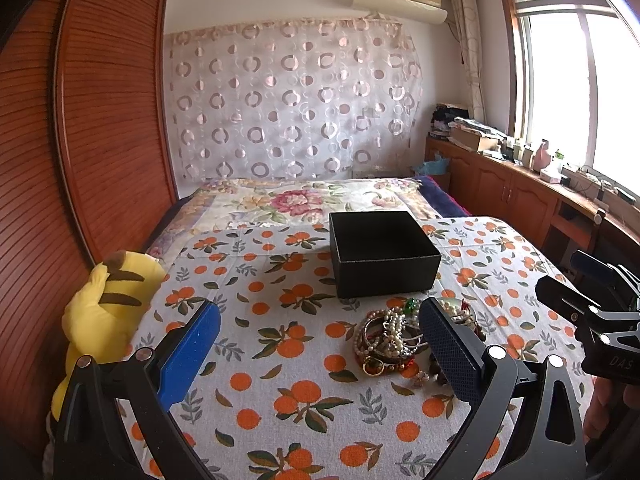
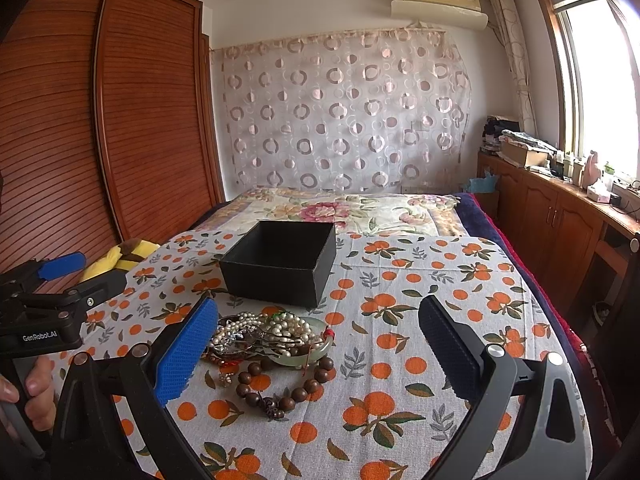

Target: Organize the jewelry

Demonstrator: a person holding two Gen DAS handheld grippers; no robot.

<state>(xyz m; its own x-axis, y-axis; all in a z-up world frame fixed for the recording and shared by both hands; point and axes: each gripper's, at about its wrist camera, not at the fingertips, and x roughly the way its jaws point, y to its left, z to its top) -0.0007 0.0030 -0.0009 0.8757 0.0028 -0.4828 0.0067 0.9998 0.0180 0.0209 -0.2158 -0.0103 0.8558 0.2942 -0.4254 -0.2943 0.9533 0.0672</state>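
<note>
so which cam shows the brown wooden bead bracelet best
The right wrist view: the wooden bead bracelet lies in plain sight at the near edge of the jewelry pile, its whole loop visible. In the left wrist view the left gripper's right finger hides nearly all of it; only a few dark beads show.

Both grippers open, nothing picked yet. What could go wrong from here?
1. The jewelry pile is tangled: pearls, bangles and the wooden bead bracelet overlap, so one grasp may drag several pieces.
2. The jade bangle looks smooth and hard; it might slip from the jaws.
3. The box sits on soft bedding, so a nudge could tip or shift it.
</note>
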